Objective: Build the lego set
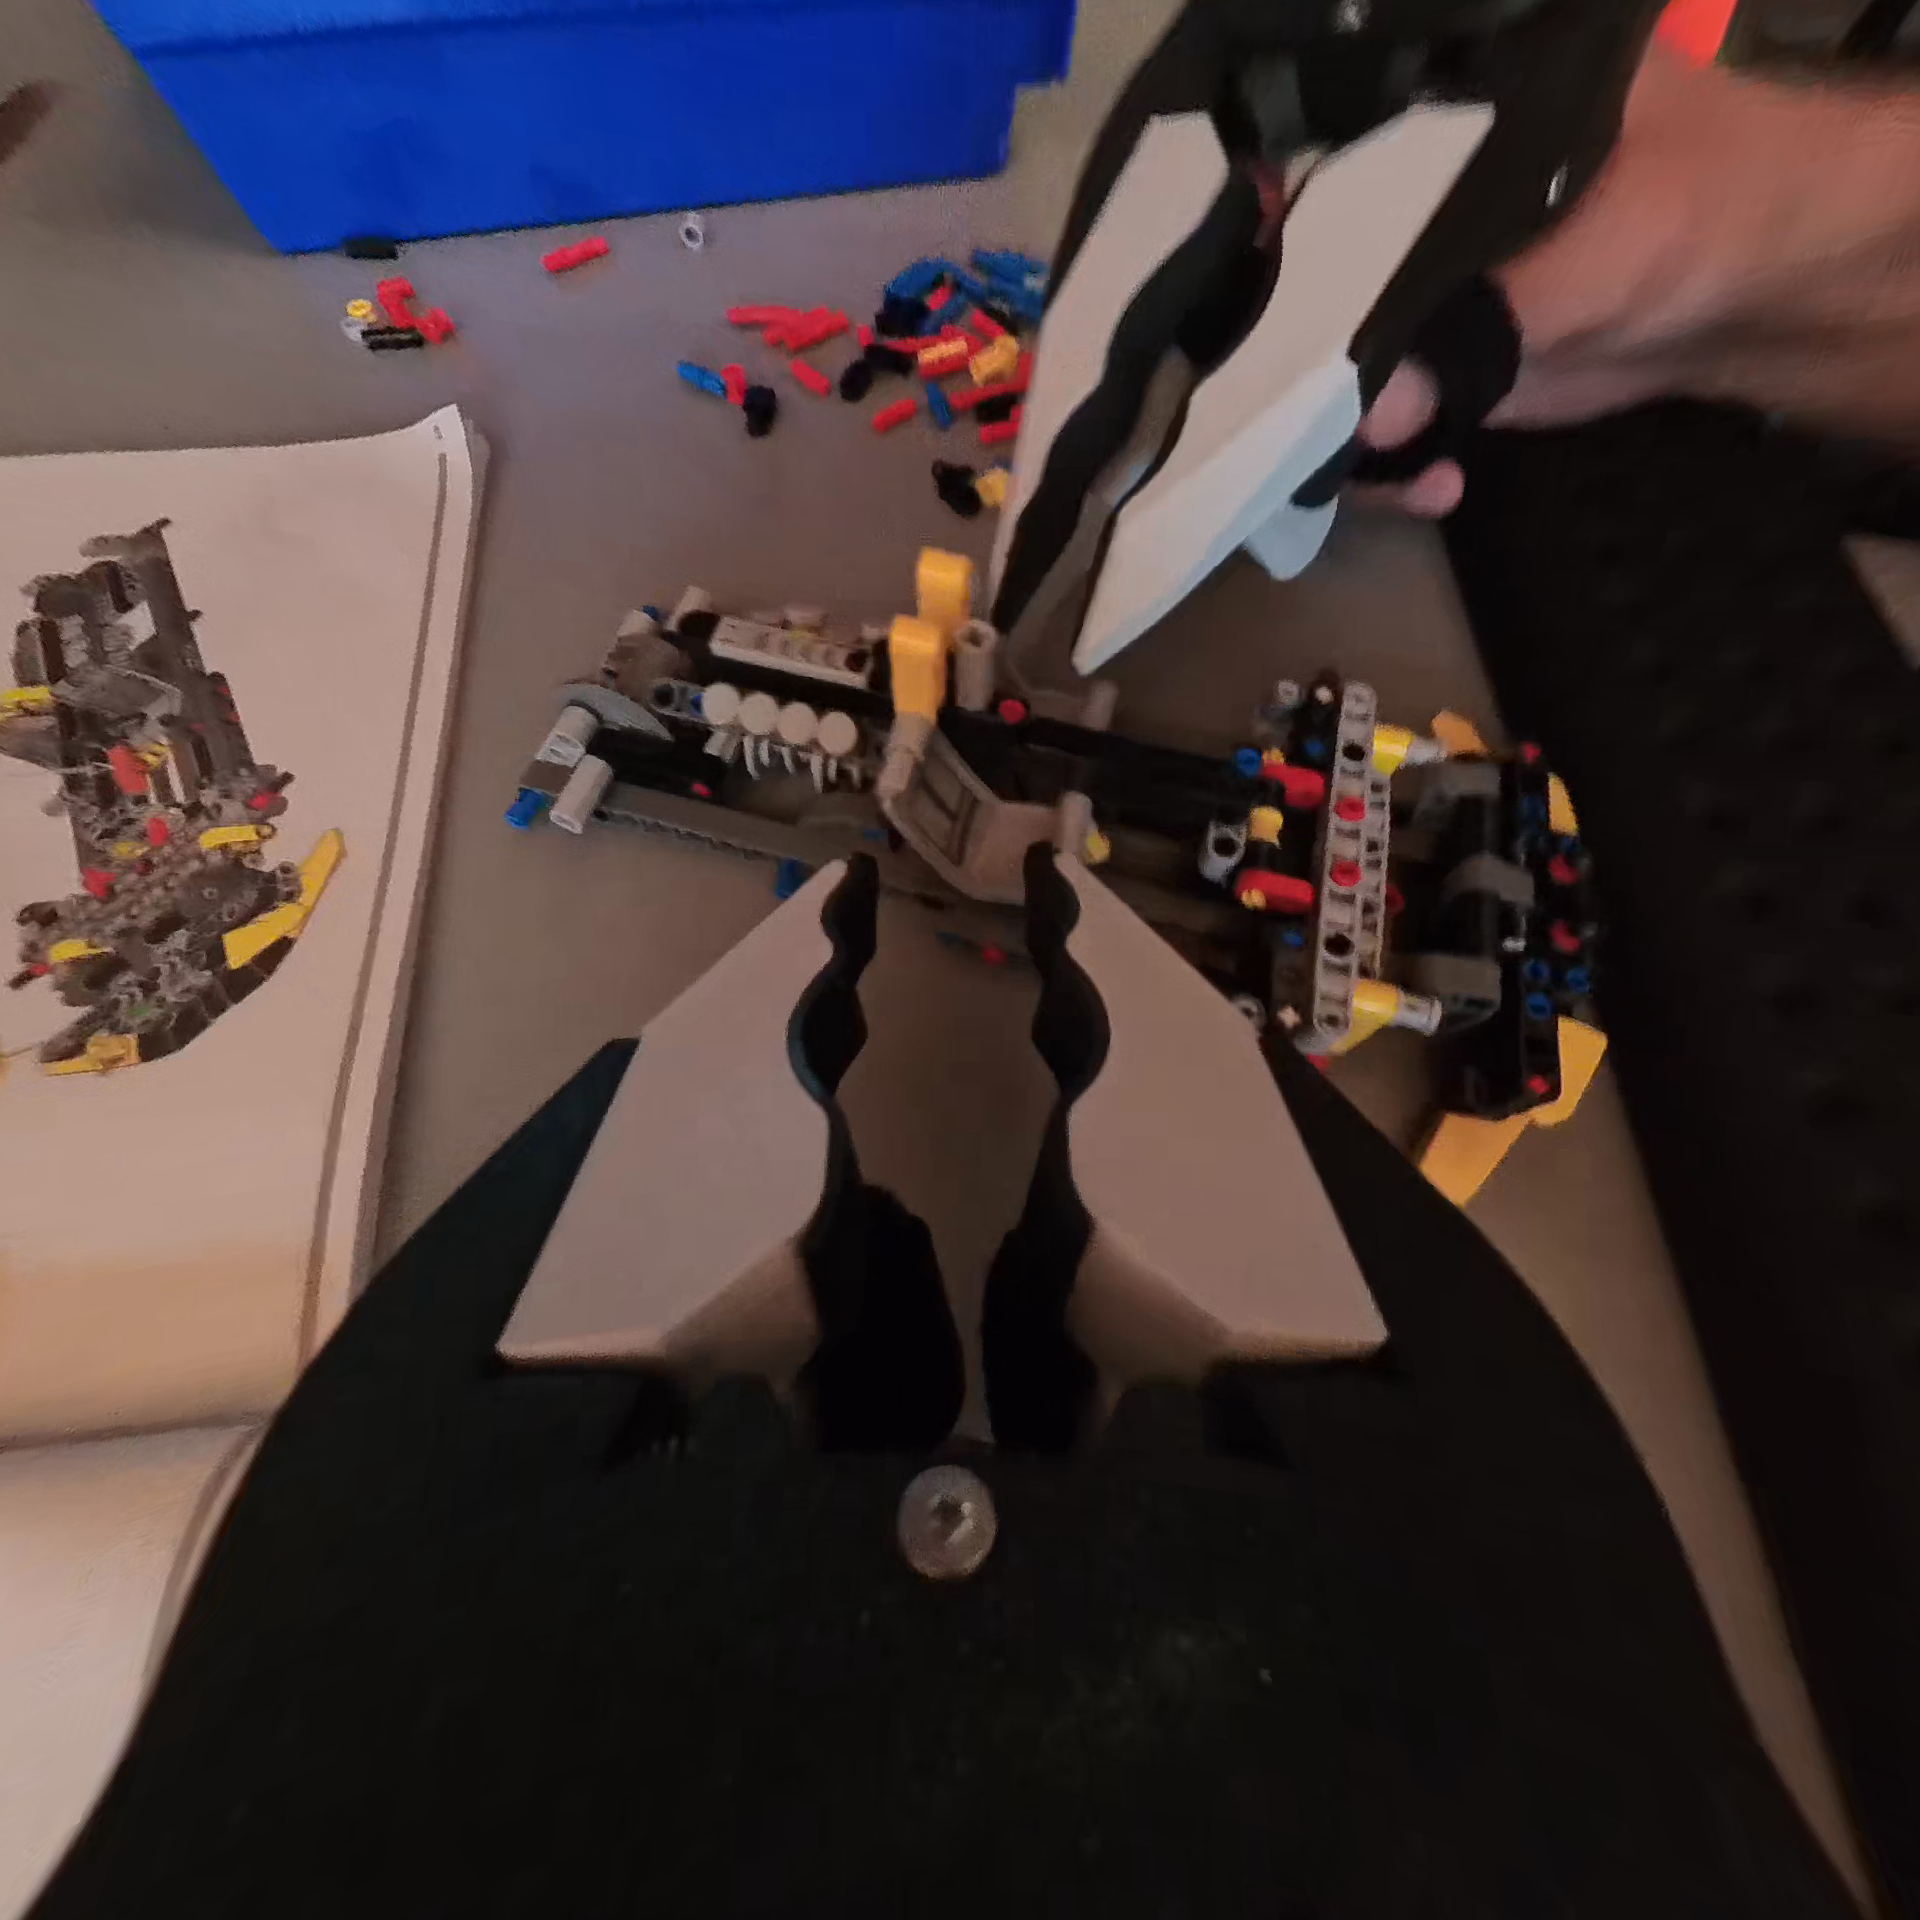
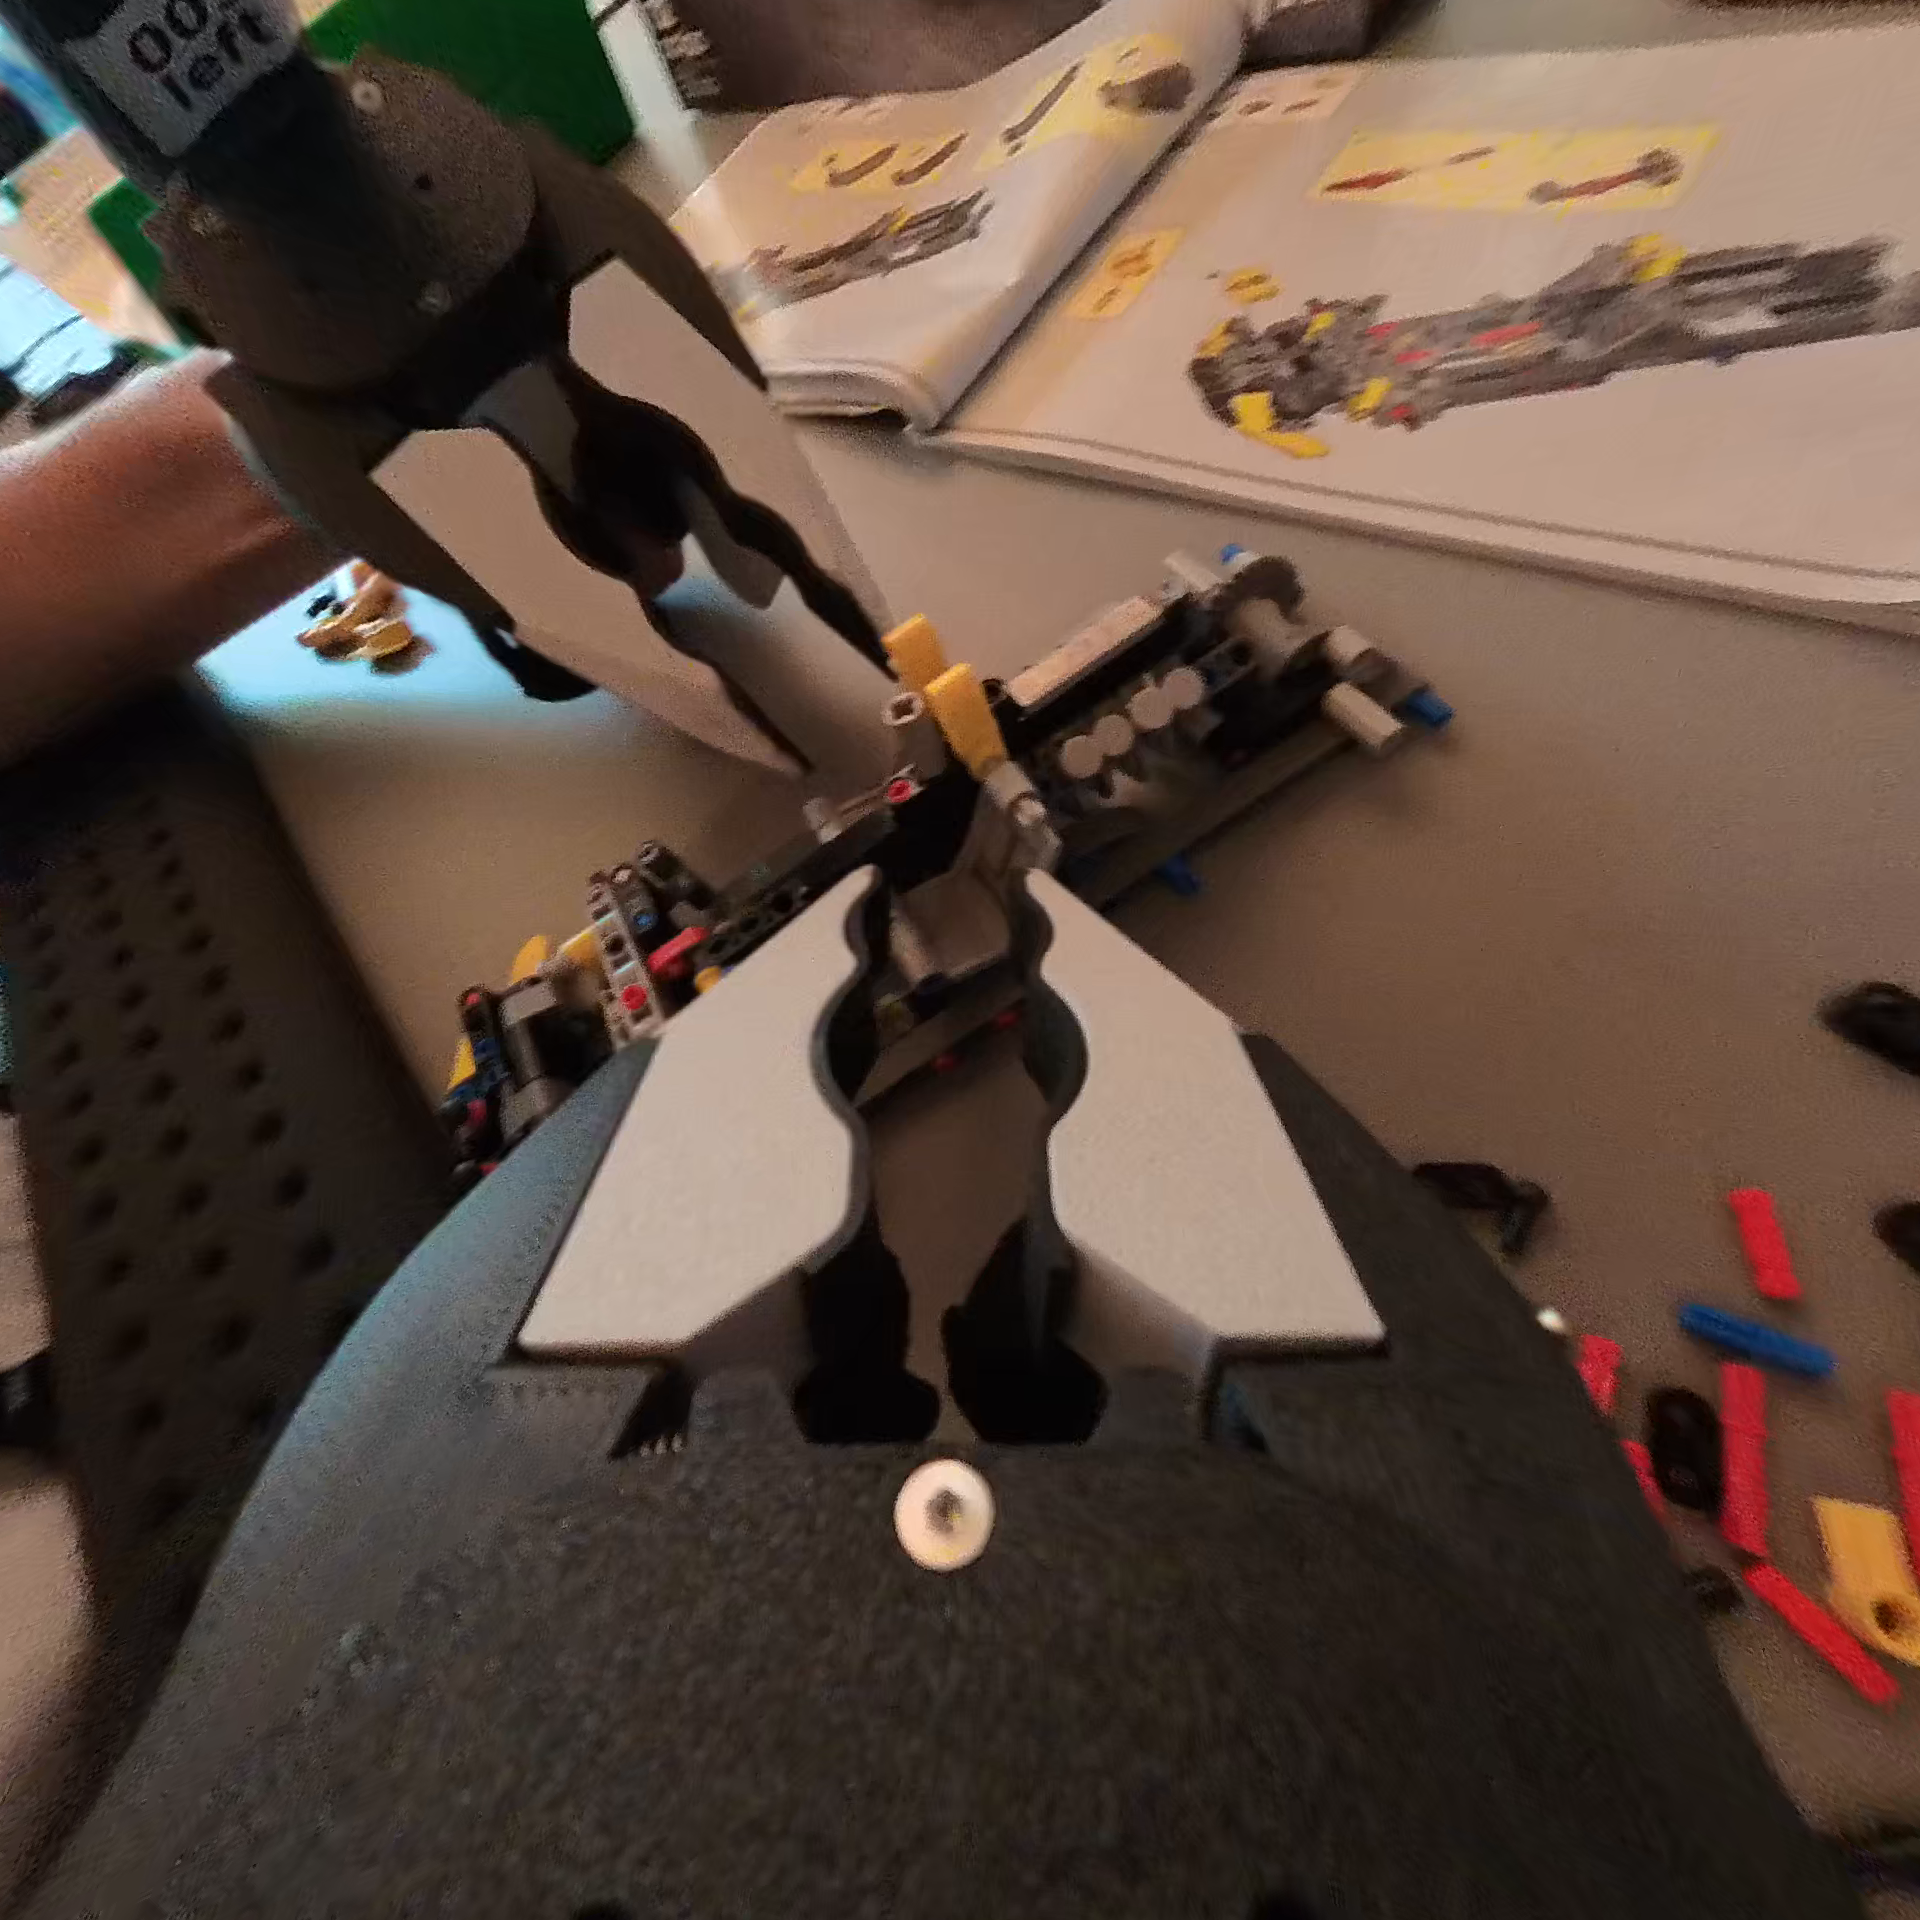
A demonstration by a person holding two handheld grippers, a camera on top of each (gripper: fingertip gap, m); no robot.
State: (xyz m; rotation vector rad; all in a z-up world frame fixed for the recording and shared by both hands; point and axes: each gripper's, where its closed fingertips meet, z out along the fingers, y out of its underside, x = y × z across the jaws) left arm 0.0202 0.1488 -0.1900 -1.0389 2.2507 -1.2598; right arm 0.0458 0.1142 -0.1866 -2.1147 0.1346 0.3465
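Grey table; blue bin far behind. Lego model at the tips of both parted, empty claws: left gripper, right gripper. Manual left, loose pieces beyond.

— What does the build look like?
— A long, half-built lego chassis lies flat on the grey table, mostly black and grey, with red and blue pins showing.
— Anything standing up on it?
— Two yellow connector pieces rise tilted near its middle, beside a grey panel. A row of four white round cylinders sits along one half.
— And the far end?
— A grey holed beam crosses it, with yellow parts at the corners.
— Spare parts?
— Loose red, blue, black and yellow pieces lie scattered well apart from the chassis; an open instruction booklet lies near it.
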